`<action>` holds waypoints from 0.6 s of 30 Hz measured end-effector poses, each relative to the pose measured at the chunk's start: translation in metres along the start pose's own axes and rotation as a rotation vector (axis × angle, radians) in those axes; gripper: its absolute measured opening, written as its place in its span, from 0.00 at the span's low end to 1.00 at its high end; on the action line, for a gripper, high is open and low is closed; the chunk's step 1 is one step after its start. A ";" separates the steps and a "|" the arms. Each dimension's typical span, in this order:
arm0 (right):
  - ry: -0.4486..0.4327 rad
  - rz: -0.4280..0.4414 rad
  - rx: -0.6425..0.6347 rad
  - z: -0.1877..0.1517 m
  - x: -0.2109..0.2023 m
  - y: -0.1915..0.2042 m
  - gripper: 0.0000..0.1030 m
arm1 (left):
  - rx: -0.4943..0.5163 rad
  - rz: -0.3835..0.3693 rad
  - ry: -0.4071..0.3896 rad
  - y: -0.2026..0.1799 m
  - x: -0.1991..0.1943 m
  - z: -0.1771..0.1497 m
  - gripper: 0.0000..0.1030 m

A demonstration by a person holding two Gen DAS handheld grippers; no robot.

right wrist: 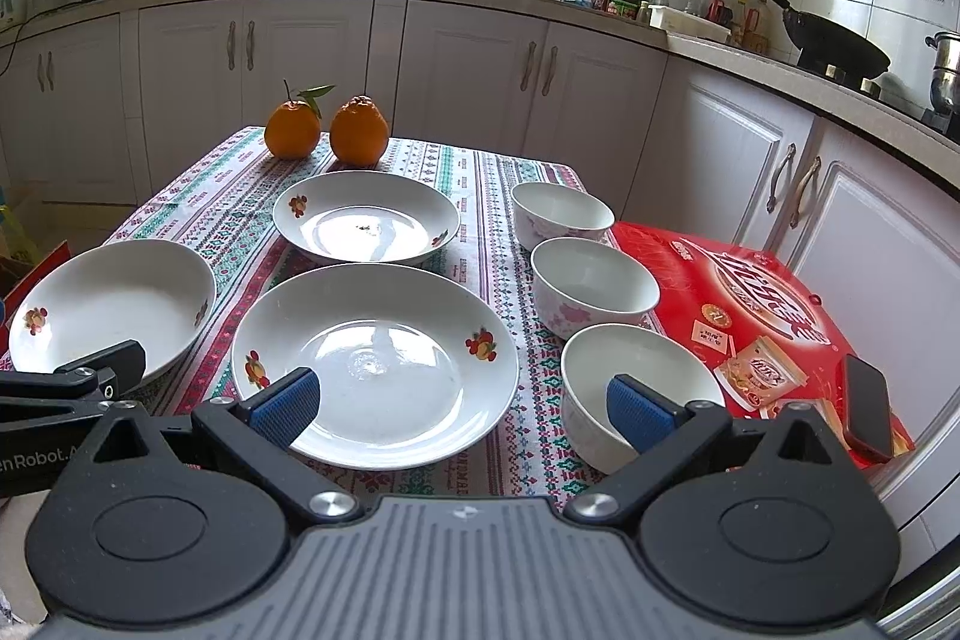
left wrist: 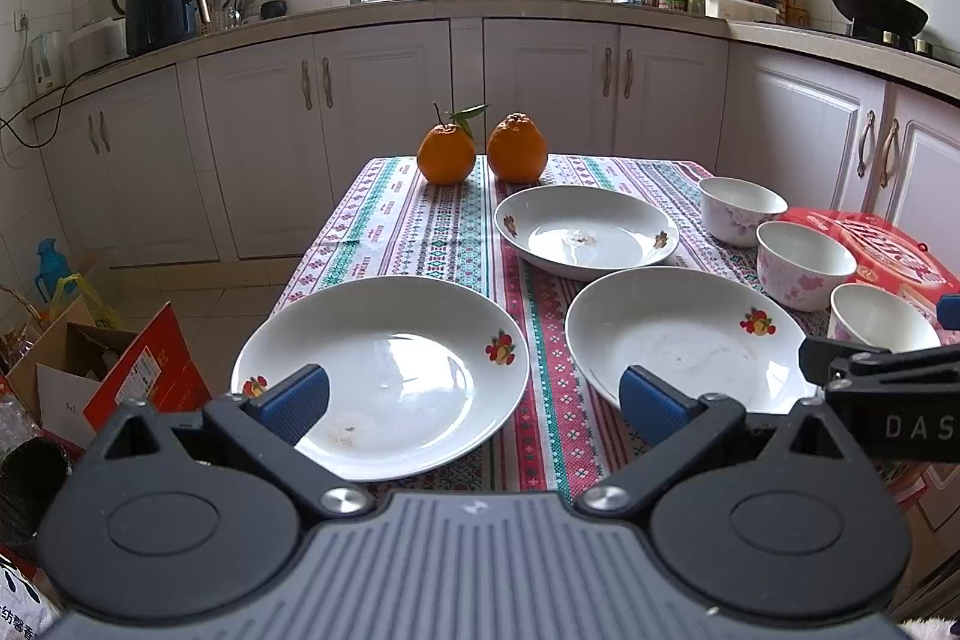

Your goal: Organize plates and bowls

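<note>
Both tools hover over the near edge of the tabletop with nothing between their blue pads; the left gripper (left wrist: 474, 400) stands with its jaws wide apart above the near-left plate (left wrist: 384, 364), and the right gripper (right wrist: 462, 409) is equally spread, one pad over the near-middle plate (right wrist: 375, 361) and the other over the nearest bowl (right wrist: 636, 382); these dishes look like glazed ceramic, so I judge them stiff, fairly heavy for their size, slick and breakable, best pinched at the rim with one pad inside and one under the lip, then lifted level; the plates are round and shallow, lie flat with open faces up, and have no long axis, only small fruit prints on their rims; the three bowls stand upright, mouths up, in a row running from near to far along the right edge, just beside a red box (right wrist: 768, 304) with a phone (right wrist: 867, 409) on it; behind the nearest comes the middle bowl (right wrist: 591, 283), then the far bowl (right wrist: 561, 214); a third plate (right wrist: 366, 217) sits mid-table, apart from the others; two oranges (right wrist: 327, 127) stand at the far edge of the patterned tablecloth (right wrist: 486, 196).
</note>
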State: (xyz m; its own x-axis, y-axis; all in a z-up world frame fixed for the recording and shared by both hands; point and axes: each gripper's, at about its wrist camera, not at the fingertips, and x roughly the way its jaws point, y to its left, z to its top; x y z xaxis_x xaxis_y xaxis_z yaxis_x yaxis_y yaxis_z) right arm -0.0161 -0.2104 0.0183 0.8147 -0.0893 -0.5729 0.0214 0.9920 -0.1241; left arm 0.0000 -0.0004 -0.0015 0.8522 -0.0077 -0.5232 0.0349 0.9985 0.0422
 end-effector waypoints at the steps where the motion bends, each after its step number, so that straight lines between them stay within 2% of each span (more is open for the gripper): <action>1: 0.000 -0.001 0.000 0.000 0.000 0.000 1.00 | 0.001 0.000 0.000 0.000 0.000 0.000 0.99; 18: -0.002 -0.003 -0.002 0.000 -0.001 0.000 1.00 | -0.002 -0.001 0.000 0.001 -0.001 0.001 0.99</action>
State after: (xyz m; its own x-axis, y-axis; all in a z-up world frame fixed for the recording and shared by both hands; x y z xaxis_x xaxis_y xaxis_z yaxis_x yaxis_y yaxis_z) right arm -0.0169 -0.2101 0.0194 0.8155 -0.0924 -0.5713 0.0227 0.9915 -0.1279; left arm -0.0004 0.0005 -0.0002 0.8522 -0.0083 -0.5231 0.0343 0.9986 0.0400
